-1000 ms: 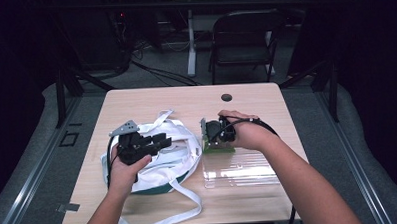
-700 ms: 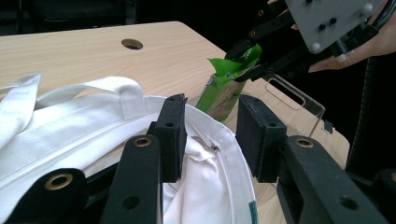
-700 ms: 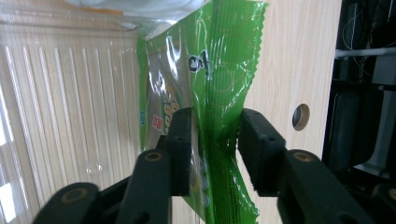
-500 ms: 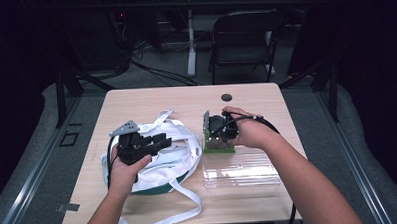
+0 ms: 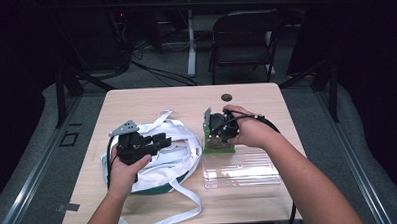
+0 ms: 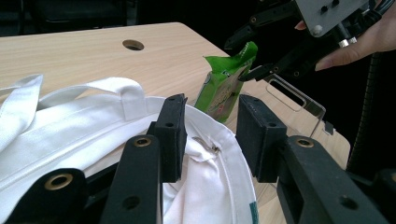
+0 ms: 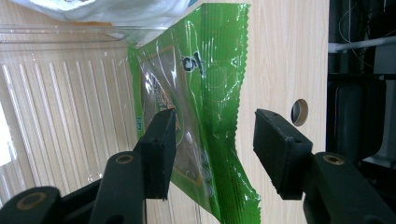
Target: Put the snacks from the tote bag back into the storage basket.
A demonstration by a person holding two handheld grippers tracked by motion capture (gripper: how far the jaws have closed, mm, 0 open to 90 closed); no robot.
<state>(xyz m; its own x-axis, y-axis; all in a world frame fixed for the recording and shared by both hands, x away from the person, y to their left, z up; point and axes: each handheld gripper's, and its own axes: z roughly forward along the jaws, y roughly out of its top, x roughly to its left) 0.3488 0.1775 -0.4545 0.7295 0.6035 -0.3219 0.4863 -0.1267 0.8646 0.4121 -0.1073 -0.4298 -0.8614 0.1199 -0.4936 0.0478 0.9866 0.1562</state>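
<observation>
Green snack packet (image 5: 218, 144) upright at clear tray (image 5: 241, 168) edge; white bag (image 5: 163, 153) beside.

green packet (image 7: 205, 121) print unreadable, bag strap (image 5: 160, 221) cropped

A dim lab or recording studio, not a home. A plain light-wood table (image 5: 151, 101) with a round cable hole (image 5: 227, 97) stands on grey carpet (image 5: 48, 162), ringed by black curtained darkness. Behind it, a black folding chair (image 5: 244, 45) sits empty, and loose cables (image 5: 160, 73) snake across the floor past a white stand post (image 5: 190, 42). Dark metal frame legs (image 5: 68, 84) flank the table, and a metal rail (image 5: 33, 173) runs along the floor at the left.
</observation>
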